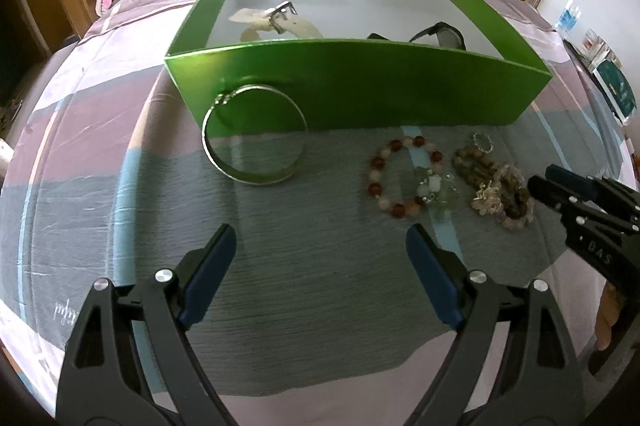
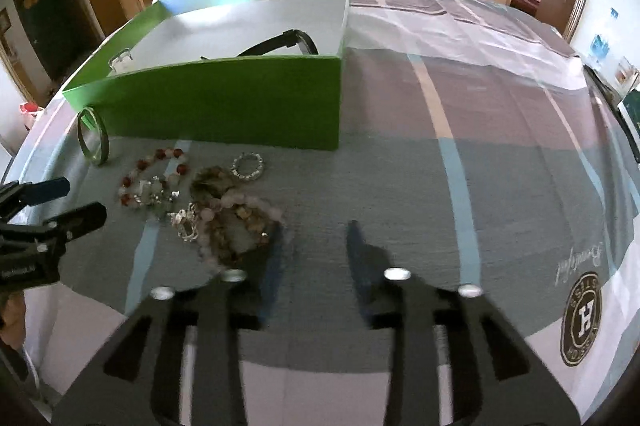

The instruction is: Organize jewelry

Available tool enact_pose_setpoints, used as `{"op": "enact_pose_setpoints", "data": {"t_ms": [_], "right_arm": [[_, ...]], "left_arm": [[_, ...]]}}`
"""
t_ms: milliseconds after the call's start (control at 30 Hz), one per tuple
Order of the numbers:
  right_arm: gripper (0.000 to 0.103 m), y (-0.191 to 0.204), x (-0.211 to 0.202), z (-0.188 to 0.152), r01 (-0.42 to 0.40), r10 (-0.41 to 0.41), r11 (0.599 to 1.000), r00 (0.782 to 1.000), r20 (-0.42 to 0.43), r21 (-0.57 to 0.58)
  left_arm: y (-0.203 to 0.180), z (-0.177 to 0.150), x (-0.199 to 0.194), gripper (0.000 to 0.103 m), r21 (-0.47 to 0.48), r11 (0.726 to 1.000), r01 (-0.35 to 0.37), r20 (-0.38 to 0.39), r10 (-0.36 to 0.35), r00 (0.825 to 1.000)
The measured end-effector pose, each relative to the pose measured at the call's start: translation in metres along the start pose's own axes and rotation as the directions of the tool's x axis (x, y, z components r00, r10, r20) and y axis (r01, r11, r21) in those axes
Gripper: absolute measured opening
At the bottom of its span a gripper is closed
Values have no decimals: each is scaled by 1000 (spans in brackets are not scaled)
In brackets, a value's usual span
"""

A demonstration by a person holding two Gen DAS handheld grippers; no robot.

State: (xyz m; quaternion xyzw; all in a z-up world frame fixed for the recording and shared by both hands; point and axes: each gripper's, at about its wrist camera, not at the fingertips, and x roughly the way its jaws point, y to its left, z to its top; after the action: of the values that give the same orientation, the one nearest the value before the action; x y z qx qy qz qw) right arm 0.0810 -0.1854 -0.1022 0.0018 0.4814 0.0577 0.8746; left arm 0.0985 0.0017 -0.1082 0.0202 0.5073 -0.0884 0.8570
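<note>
1. Jewelry lay loose on the worktop [image 1: 280, 266] in front of the green box [image 1: 352, 86]: a metal bangle [image 1: 254, 134] leaned against the box's front wall, and a red-and-white bead bracelet [image 1: 404, 174], a tangled heap of beads and chain [image 1: 496, 186] and a small sparkly ring-shaped piece [image 1: 482, 142] sat a little out from that wall.
2. Inside the box rested one cream strap with a buckle [image 1: 276, 22] and one dark band [image 1: 436, 34].
3. Counted outside the box: one bangle, one bead bracelet, one small ring-shaped piece, one heap whose separate strands could not be told apart.
4. The left gripper [image 1: 320, 266] stood wide and empty, in front of the box and short of the bangle.
5. The right gripper [image 2: 316, 250] was partly open, blurred, with nothing between its pads, just beside the heap.
6. Judged step: picking from the heap. It would go best by closing on a single strand, lifting slowly so the tangle separates, and clearing the box's front wall before release.
</note>
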Motion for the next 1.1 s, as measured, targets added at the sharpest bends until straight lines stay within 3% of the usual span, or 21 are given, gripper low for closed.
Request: {"op": "enact_pose_setpoints", "data": {"t_ms": [300, 367, 433, 467, 500, 733, 967, 1067, 1100], "right_arm": [[40, 12, 3, -4, -78, 77, 997, 997, -15, -30], [40, 15, 4, -5, -57, 57, 997, 998, -6, -50], [26, 22, 3, -8, -36, 37, 996, 999, 5, -81], [13, 25, 3, -9, -41, 42, 995, 999, 6, -93], [10, 27, 3, -9, -46, 46, 994, 999, 5, -100], [10, 29, 3, -11, -43, 45, 993, 999, 14, -109], [9, 30, 2, -12, -45, 47, 994, 999, 19, -102], [8, 29, 2, -11, -55, 57, 994, 998, 14, -94], [8, 29, 2, -11, -56, 58, 994, 998, 13, -93]], "left_arm": [[24, 8, -1, 86, -66, 998, -22, 16, 23, 1000], [36, 12, -1, 86, -101, 994, -31, 21, 33, 999], [46, 17, 1, 86, -127, 991, -40, 21, 43, 999], [52, 20, 2, 86, -143, 989, -46, 23, 50, 998], [55, 22, 3, 86, -152, 987, -49, 25, 53, 998], [55, 32, 6, 86, -166, 986, 12, 50, -4, 999], [40, 41, 22, 87, -133, 991, -14, 49, 21, 999], [40, 41, 27, 59, -123, 992, -39, 35, 43, 998], [42, 40, 27, 60, -128, 991, -40, 40, 46, 998]]}}
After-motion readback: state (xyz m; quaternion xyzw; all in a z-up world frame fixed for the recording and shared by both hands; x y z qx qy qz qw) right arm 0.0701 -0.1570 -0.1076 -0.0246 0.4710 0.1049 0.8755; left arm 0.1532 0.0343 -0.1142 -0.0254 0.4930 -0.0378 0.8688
